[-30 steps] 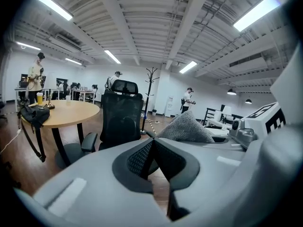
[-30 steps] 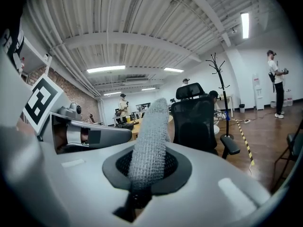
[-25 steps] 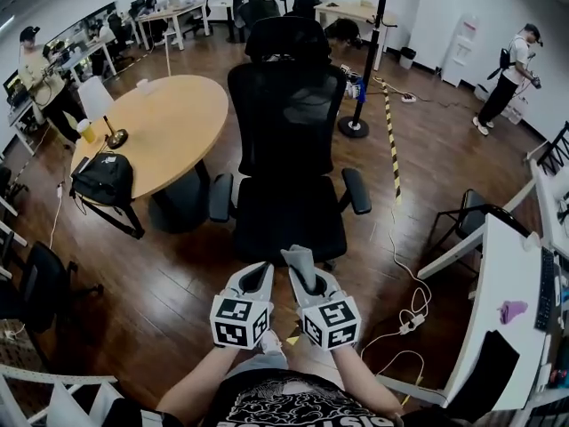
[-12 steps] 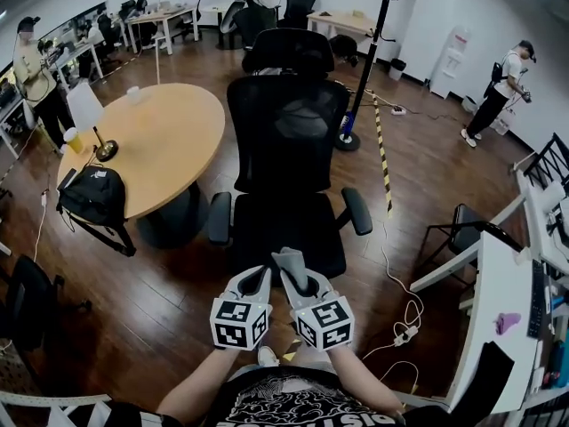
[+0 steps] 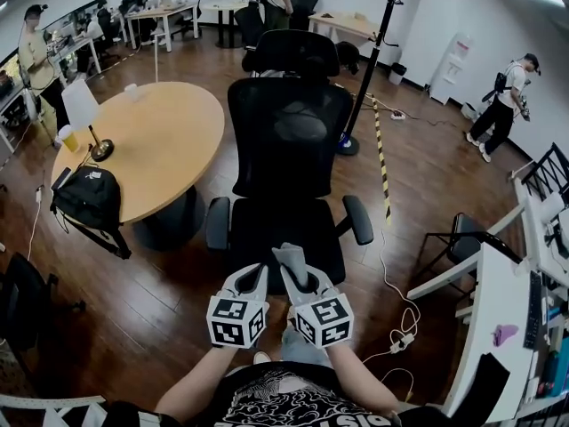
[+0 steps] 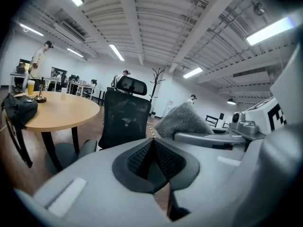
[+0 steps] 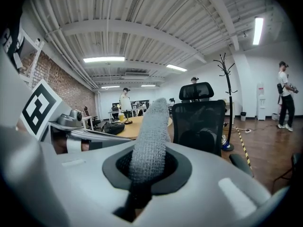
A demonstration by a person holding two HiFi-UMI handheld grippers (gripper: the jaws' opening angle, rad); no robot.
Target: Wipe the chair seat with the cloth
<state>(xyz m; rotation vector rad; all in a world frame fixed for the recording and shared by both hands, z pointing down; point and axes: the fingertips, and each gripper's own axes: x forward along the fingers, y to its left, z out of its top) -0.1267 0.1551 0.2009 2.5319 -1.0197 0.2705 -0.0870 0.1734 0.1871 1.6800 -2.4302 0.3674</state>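
Note:
A black mesh office chair faces me, its seat (image 5: 284, 229) bare between two armrests and its backrest (image 7: 201, 122) upright. My right gripper (image 5: 302, 278) is shut on a grey knitted cloth (image 5: 290, 259), which sticks up out of the jaws (image 7: 150, 136). It hovers over the seat's front edge. My left gripper (image 5: 250, 283) is just to its left, shut with nothing in it (image 6: 150, 157). The grey cloth (image 6: 182, 119) shows at the right of the left gripper view.
A round wooden table (image 5: 151, 140) with a lamp, a cup and a black backpack (image 5: 89, 194) stands left of the chair. A coat stand (image 5: 369, 60) and striped tape (image 5: 382, 163) are behind right. A white desk (image 5: 502, 327) edges the right. People stand far off.
The head view has shifted slightly, so the chair sits a little lower in the picture. Both grippers keep their place at the seat's front edge, the cloth still held.

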